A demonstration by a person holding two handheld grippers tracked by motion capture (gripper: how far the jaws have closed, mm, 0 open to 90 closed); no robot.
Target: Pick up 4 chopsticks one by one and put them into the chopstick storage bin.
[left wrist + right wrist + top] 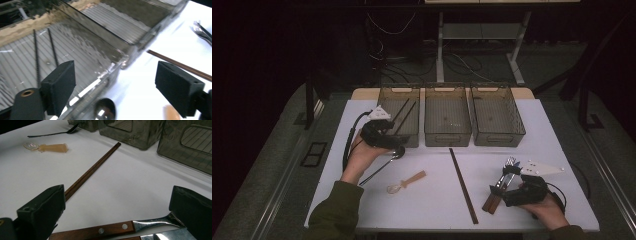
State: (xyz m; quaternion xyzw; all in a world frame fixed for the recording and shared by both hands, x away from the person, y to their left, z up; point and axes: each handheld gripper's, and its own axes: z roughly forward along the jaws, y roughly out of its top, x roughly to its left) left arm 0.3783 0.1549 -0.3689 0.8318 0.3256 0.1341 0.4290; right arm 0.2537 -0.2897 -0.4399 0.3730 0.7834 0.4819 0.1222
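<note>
Cutlery is being sorted into three bins along the far side of the white surface [432, 200]. The left bin [412, 141] already holds two dark chopsticks [37, 60], lying lengthwise on its ribbed floor; the middle bin [447, 137] and right bin [518, 131] look empty.

The left tool [115, 85] hangs at the left bin's near wall, jaws wide apart and holding nothing. Just below it a metal spoon [105, 112] lies on the surface with its bowl against that wall, so the tool seems placed to come down on it. The bin wall crowds the spoon's far side; open room lies toward the person.

The right tool [117, 216] sits low over the near right corner, jaws spread, one on each side of a wood-handled fork [120, 228] and a second wood-handled piece beside it, gripping neither. They lie close to the surface's near edge, so a lift should go up and away from it.

Between the tools, brown chopsticks [463, 185] run from the middle bin toward the near edge. A small plastic spoon [406, 182] rests left of them, well clear of both tools.
</note>
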